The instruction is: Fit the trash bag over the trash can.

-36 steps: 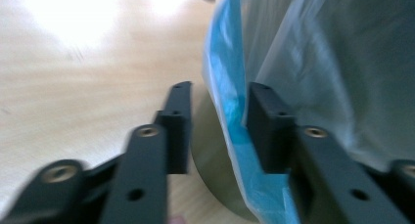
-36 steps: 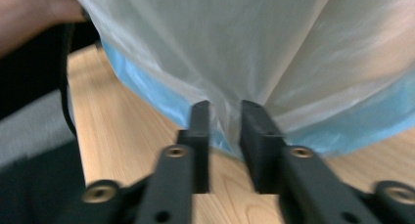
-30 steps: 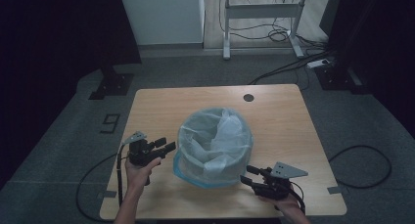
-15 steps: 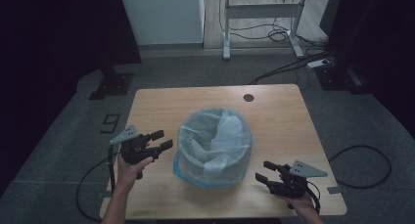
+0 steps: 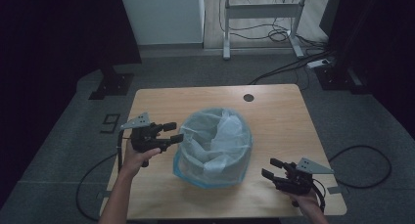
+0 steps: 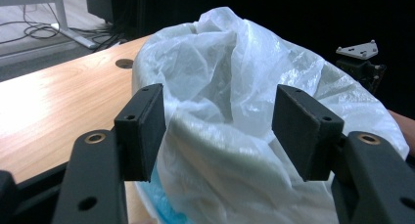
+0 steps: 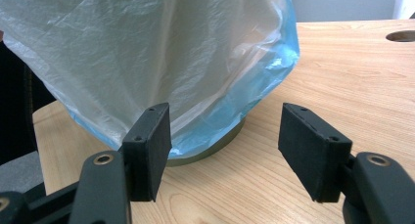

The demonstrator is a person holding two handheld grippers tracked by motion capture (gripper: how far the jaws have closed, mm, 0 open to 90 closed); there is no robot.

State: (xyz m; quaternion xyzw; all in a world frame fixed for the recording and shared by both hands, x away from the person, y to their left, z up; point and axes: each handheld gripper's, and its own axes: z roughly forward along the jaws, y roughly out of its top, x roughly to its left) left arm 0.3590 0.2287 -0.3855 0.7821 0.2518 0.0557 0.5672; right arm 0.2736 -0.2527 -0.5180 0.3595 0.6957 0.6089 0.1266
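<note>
Wooden table (image 5: 161,99), dim room, dark floor around. Bin (image 5: 213,148) stands upright at centre frame, long axis vertical, mouth upward, lined with a translucent bag (image 6: 235,82) whose blue edge drapes over its sides. Left gripper (image 5: 172,132), centre left, aims at the bin rim; jaws have just opened, now wide, holding nothing. Right gripper (image 5: 271,168), lower right, low over the table, jaws likewise just opened, wide, empty, near the bin's base.
</note>
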